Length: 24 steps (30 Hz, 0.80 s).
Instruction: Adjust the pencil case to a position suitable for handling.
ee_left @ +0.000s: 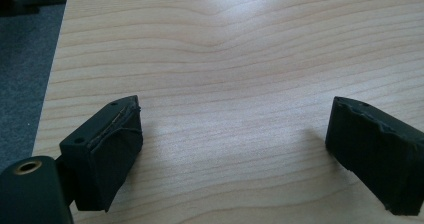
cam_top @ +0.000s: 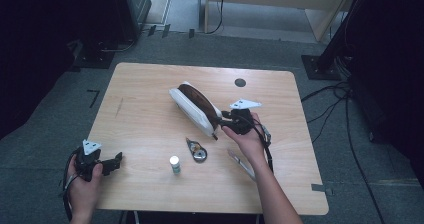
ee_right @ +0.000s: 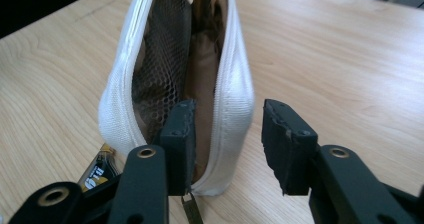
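On the desk (cam_top: 150, 104), the white pouch (cam_top: 192, 110) lies unzipped with its brown lining and mesh pocket showing, its near end right at the right gripper (cam_top: 231, 120). In the right gripper view the pouch (ee_right: 175, 69) stands open straight ahead of the fingers: one finger (ee_right: 180, 134) sits inside the mouth against the lining, the other finger (ee_right: 282, 139) stands outside and clear of the fabric, with the pouch's white zippered wall between them. Gap is moderate, pads not pressing on the wall. The zip pull (ee_right: 190, 209) hangs just below the inner finger.

Left gripper (cam_top: 102, 163) rests near the desk's front-left corner, well apart from the pouch. Its fingers (ee_left: 107, 149) are wide, bare wood between them.

Between the two grippers, nearer the right one: a small round metal piece with a tab (cam_top: 196, 150), and just beside it a small upright bottle with a white cap (cam_top: 174, 164). A dark round grommet hole (cam_top: 240, 82) lies beyond the right gripper's fingers. Nothing blocks either gripper.
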Motion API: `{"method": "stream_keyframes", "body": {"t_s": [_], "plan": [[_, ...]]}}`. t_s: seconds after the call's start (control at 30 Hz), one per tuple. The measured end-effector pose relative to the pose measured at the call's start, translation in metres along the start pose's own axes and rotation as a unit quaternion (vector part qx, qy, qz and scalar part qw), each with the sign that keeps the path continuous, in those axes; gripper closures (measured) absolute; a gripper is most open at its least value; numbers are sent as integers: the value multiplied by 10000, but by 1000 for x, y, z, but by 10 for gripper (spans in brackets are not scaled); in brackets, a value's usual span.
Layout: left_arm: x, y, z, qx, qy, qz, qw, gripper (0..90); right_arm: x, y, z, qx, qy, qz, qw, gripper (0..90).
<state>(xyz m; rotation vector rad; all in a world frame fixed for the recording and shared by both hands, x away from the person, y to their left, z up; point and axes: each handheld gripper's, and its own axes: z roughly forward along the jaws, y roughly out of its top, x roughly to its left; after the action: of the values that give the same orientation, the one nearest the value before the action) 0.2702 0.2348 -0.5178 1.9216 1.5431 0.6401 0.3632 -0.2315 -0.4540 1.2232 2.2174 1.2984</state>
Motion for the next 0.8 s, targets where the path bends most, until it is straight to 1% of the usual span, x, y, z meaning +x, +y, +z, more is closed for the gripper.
{"method": "stream_keyframes", "body": {"t_s": [0.03, 0.1, 0.17, 0.2, 0.3, 0.43, 0.53, 0.67, 0.8], "plan": [[0, 0, 0, 0, 0, 1, 10000, 83, 0, 0, -4, -55, -44, 20, 10000, 540], [0, 0, 0, 0, 1, 0, 10000, 83, -1, 1, -15, -137, -58, 56, 9999, 540], [0, 0, 0, 2, 1, -2, 10000, 83, -1, 0, -25, -210, -70, 62, 9997, 542], [0, 0, 0, 2, 2, -1, 10000, 83, -1, -1, -29, -231, -89, 20, 9997, 545], [0, 0, 0, 3, 0, -2, 10000, 84, 0, -7, -43, -237, -111, 22, 9997, 565], [0, 0, 0, 3, 1, -1, 10000, 84, 0, -18, -58, -241, -121, 30, 9996, 595], [0, 0, 0, 1, -3, 7, 10000, 84, -1, -31, -65, -188, -112, 70, 9997, 612], [0, 0, 0, -1, -10, 17, 10000, 83, 0, -50, -70, -17, -250, 76, 9997, 625], [0, 0, 0, -2, -9, 17, 10000, 83, -1, -67, -73, 34, -222, 211, 9995, 636]]}}
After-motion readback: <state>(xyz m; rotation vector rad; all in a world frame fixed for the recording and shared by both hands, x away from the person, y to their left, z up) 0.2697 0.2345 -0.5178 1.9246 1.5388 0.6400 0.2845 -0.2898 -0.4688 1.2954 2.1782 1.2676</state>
